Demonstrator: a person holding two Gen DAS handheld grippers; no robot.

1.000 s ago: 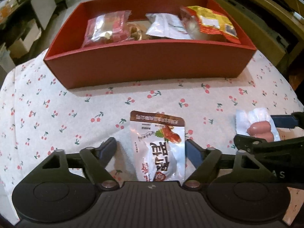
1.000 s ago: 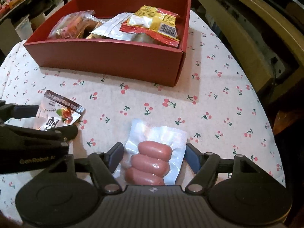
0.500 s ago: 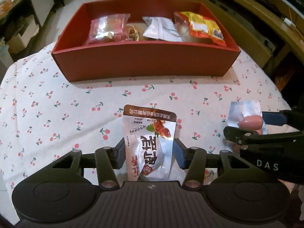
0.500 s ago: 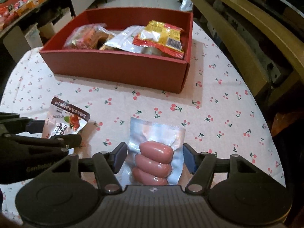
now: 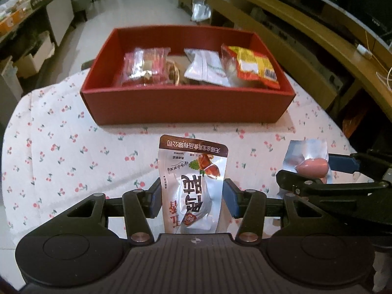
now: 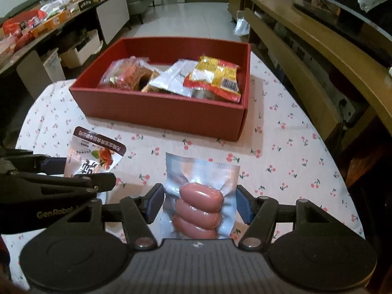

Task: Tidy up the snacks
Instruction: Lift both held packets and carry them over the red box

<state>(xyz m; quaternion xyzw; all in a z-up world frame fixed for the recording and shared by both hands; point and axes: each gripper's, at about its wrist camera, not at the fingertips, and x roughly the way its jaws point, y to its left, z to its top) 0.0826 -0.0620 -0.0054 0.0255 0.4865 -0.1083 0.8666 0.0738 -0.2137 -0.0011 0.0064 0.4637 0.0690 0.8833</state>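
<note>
left wrist: left gripper (image 5: 192,197) pinching white snack pouch (image 5: 192,183) above near edge of surface (image 5: 61,147); red box (image 5: 186,109) at far edge | right wrist: right gripper (image 6: 200,204) pinching sausage pack (image 6: 199,196) above near edge; box (image 6: 159,112) beyond

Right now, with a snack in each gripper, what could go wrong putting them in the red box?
1. The red cardboard box already holds several packets, so the new ones may pile up or slide.
2. The right gripper pinches the clear vacuum pack of pink sausages by its edges; it might slip.
3. The left gripper, holding the silver-and-brown snack pouch, is close alongside; they could bump.
</note>
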